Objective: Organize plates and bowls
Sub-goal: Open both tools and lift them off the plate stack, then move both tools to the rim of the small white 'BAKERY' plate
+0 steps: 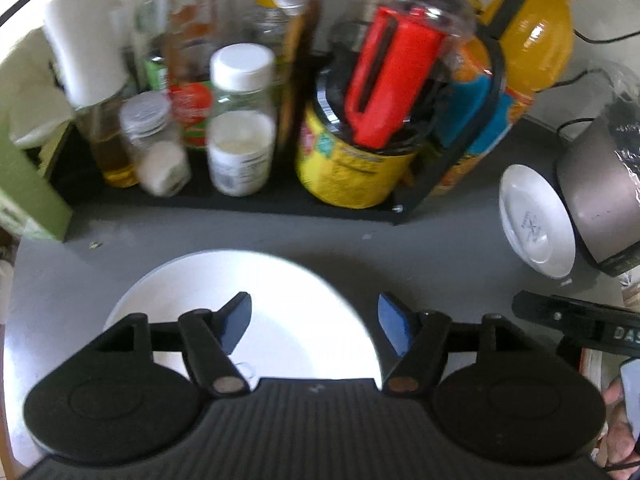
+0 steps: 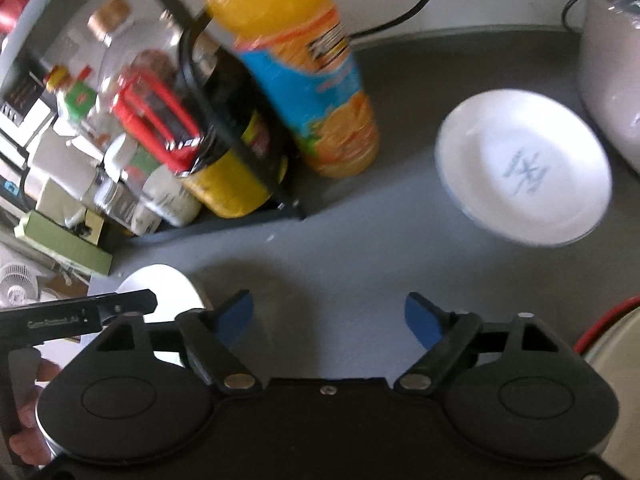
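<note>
Left gripper (image 1: 315, 312) hovering spread wide over the white plate (image 1: 288, 300), gripping nothing. Right gripper (image 2: 329, 312) gaping over bare grey counter (image 2: 360, 240), holding nothing. Small white dish (image 2: 524, 168) lying beyond, near the orange juice bottle (image 2: 304, 68) and grey pot (image 2: 612, 80).

We take this for a home kitchen: a grey countertop (image 1: 304, 236) carries a black rack (image 1: 240, 200) crowded with oil, sauce and spice bottles, a white-capped jar (image 1: 240, 120) and a yellow tin (image 1: 352, 168). Beside it we see an orange juice bottle (image 2: 304, 64), white dishes (image 2: 524, 168) on the counter, and an appliance (image 1: 596, 196) with a cord (image 2: 412, 8).
</note>
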